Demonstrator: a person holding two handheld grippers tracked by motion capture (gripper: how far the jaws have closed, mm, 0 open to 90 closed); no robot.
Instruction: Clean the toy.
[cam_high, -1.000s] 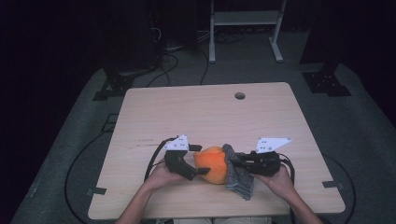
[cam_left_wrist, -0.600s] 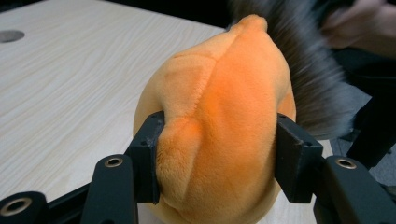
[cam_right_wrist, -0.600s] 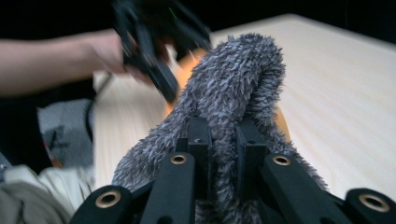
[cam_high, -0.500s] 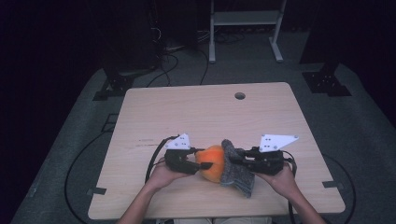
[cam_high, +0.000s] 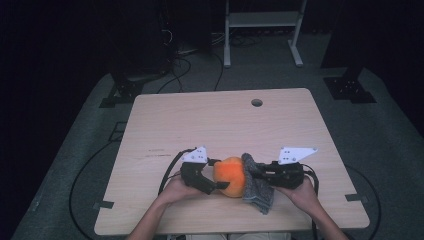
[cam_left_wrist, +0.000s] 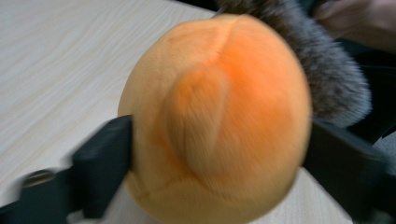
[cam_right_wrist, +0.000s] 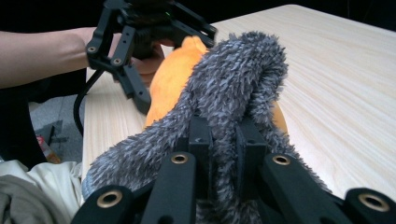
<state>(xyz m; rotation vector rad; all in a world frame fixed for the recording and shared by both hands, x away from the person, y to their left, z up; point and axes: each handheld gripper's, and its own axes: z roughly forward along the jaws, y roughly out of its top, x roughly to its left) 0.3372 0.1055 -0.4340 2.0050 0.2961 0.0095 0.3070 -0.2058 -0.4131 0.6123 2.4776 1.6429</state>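
The left gripper (cam_high: 220, 181) has just been opening its jaws, which still flank and touch the orange plush ball (cam_high: 231, 176). The right gripper (cam_high: 255, 175) is clenched on the grey fuzzy cloth (cam_high: 258, 189), draped against the ball's right side. All sit near the tabletop's (cam_high: 225, 120) near edge, with wide bare wood beyond, left and right. No readable writing.

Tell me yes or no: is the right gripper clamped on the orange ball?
No. In the right gripper view, the right gripper pinches a fold of the grey fuzzy cloth, while the orange ball sits behind it.
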